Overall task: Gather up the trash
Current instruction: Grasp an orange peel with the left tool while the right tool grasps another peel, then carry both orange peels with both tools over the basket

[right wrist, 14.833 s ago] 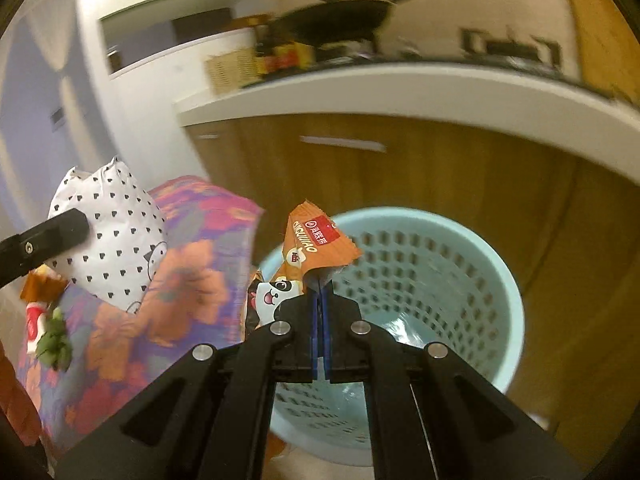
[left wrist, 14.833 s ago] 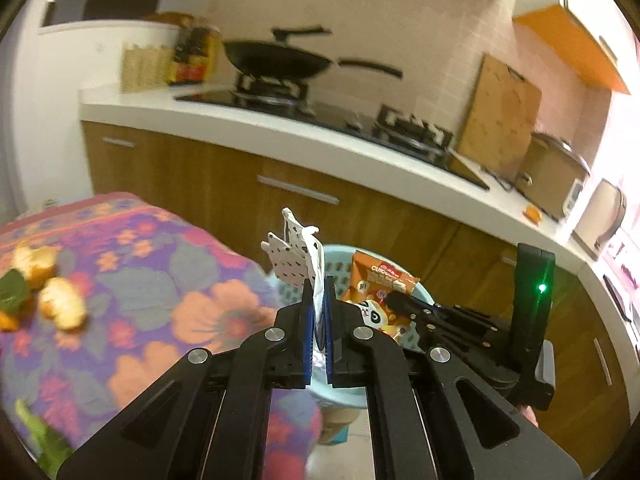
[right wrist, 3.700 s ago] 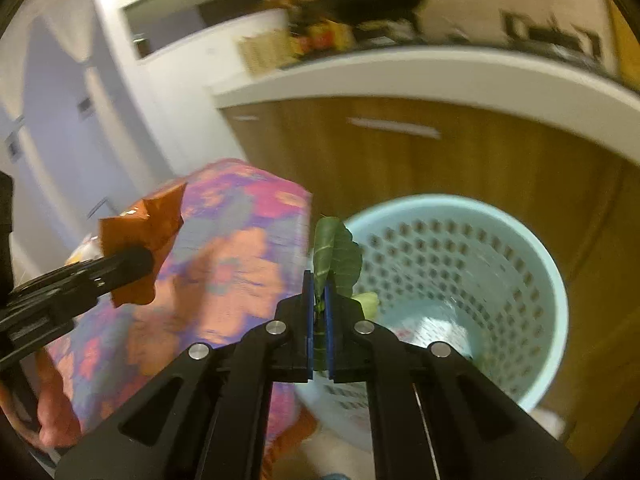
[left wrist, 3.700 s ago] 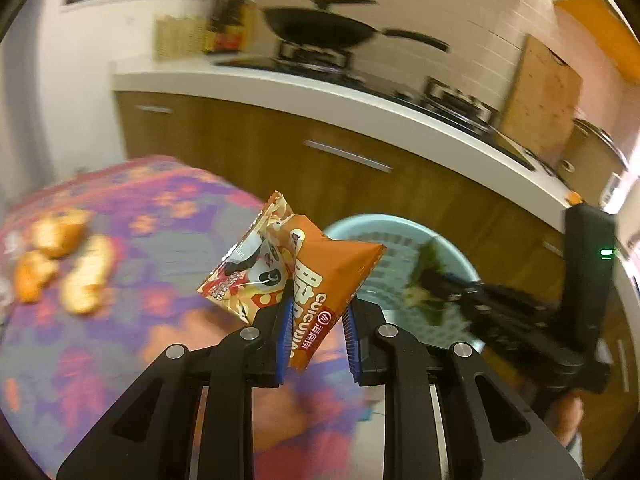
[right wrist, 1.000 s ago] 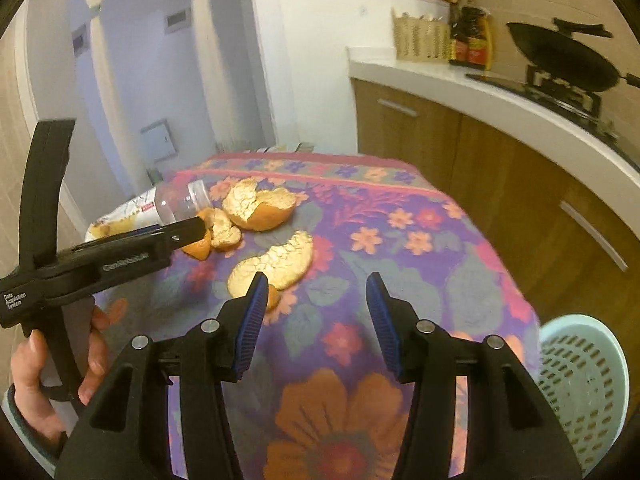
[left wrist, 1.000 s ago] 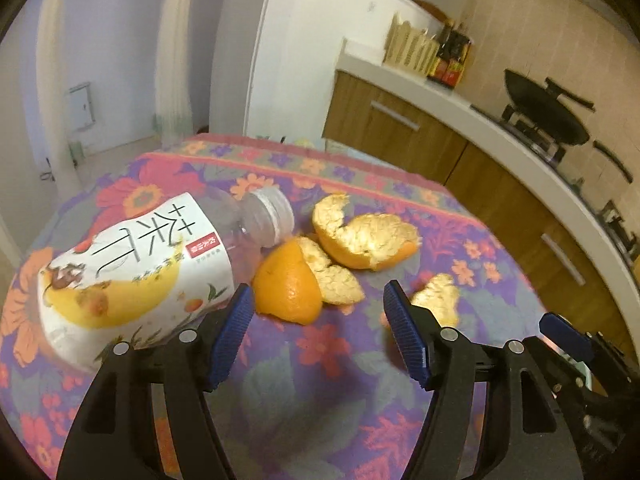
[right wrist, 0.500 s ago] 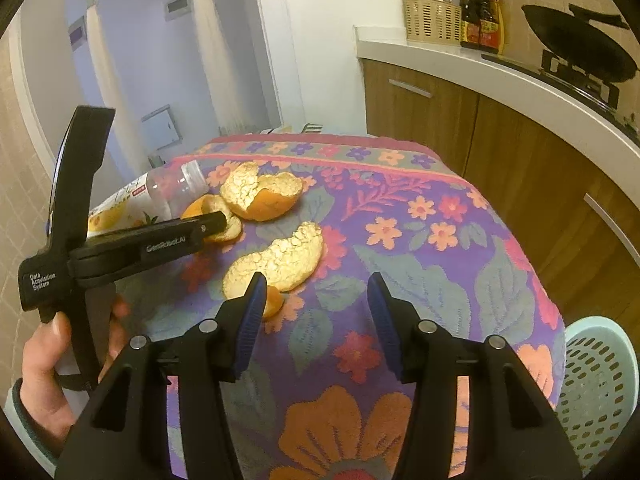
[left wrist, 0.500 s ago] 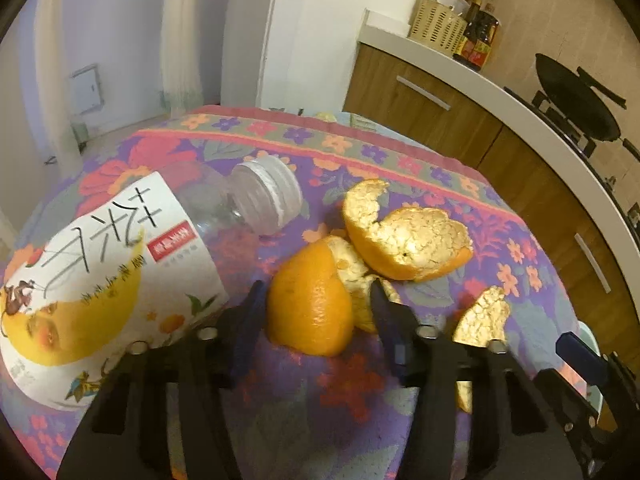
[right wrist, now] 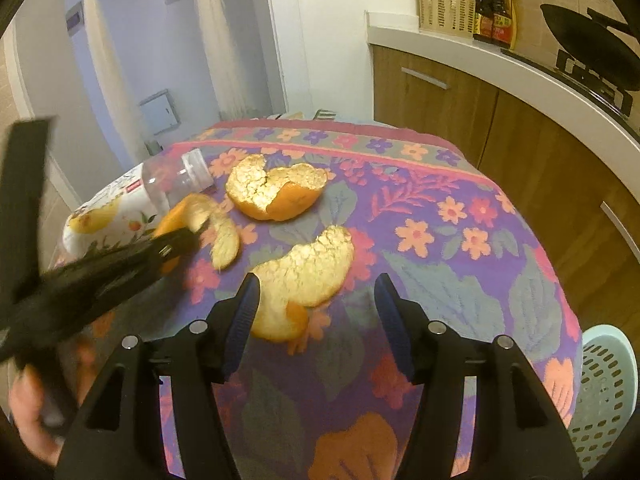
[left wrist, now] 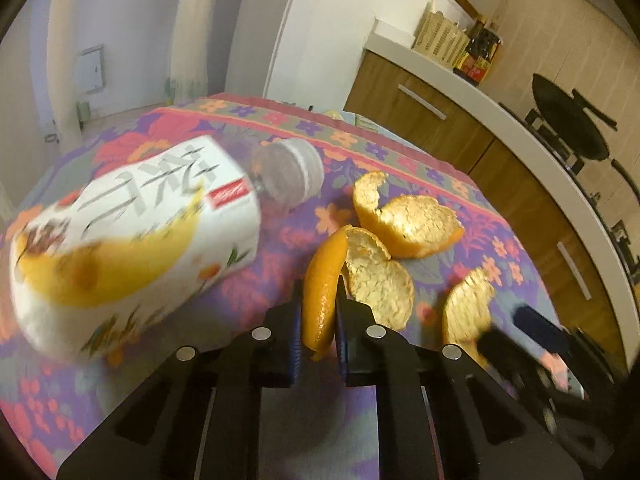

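Note:
Three pieces of orange peel lie on the floral tablecloth [right wrist: 460,280]. My left gripper [left wrist: 318,308] is closing on the nearest orange peel [left wrist: 376,280]; its pads pinch the peel's upright orange edge. The right wrist view shows that gripper [right wrist: 188,240] on the same peel [right wrist: 224,236]. My right gripper [right wrist: 316,284] is opening, and a second peel [right wrist: 308,272] lies between its fingertips, untouched by the pads. The third peel [right wrist: 276,192] sits farther back. A plastic bottle [left wrist: 132,240] with a white and yellow label lies on its side to the left.
A light blue perforated basket [right wrist: 604,380] stands on the floor past the table's right edge. Wooden kitchen cabinets [right wrist: 440,92] and a white counter with a black wok [right wrist: 588,28] run behind. A hand [right wrist: 28,408] holds the left gripper at lower left.
My left gripper has moved in and closed from wide open onto the nearest peel, tipping it up. My right gripper has come closer to the second peel and spread its fingers wider.

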`<state>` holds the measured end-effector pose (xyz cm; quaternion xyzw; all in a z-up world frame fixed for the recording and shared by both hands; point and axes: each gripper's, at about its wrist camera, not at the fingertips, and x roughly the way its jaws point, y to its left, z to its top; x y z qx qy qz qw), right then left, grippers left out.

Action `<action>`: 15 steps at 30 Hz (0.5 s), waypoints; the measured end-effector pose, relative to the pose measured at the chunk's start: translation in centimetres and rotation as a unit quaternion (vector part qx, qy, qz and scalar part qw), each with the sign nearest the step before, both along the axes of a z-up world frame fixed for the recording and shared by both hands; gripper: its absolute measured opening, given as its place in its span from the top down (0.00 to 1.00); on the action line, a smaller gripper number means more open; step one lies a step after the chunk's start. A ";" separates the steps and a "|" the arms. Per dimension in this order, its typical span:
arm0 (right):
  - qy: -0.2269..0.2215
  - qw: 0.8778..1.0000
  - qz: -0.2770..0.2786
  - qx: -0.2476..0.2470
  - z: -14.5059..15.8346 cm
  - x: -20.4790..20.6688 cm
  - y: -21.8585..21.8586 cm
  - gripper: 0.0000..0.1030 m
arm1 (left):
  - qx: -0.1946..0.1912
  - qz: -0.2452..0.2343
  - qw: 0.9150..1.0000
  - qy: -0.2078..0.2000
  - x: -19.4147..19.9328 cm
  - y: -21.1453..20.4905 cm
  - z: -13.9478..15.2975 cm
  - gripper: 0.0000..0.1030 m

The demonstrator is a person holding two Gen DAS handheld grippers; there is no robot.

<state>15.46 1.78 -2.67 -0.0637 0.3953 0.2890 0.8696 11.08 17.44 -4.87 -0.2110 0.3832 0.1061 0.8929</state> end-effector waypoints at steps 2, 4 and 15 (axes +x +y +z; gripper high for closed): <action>0.015 1.000 -0.010 0.001 -0.3 1.2 0.2 0.46 | -0.002 0.002 1.000 -0.011 -1.3 -0.2 0.2 0.89; 0.033 0.999 -0.017 -0.001 -0.7 2.3 0.5 0.46 | 0.003 0.006 1.000 -0.018 -2.2 -0.4 0.3 0.89; 0.012 0.998 0.007 -0.063 -1.5 1.7 3.5 0.82 | 0.000 0.002 0.997 -0.081 -5.0 -0.6 1.4 0.89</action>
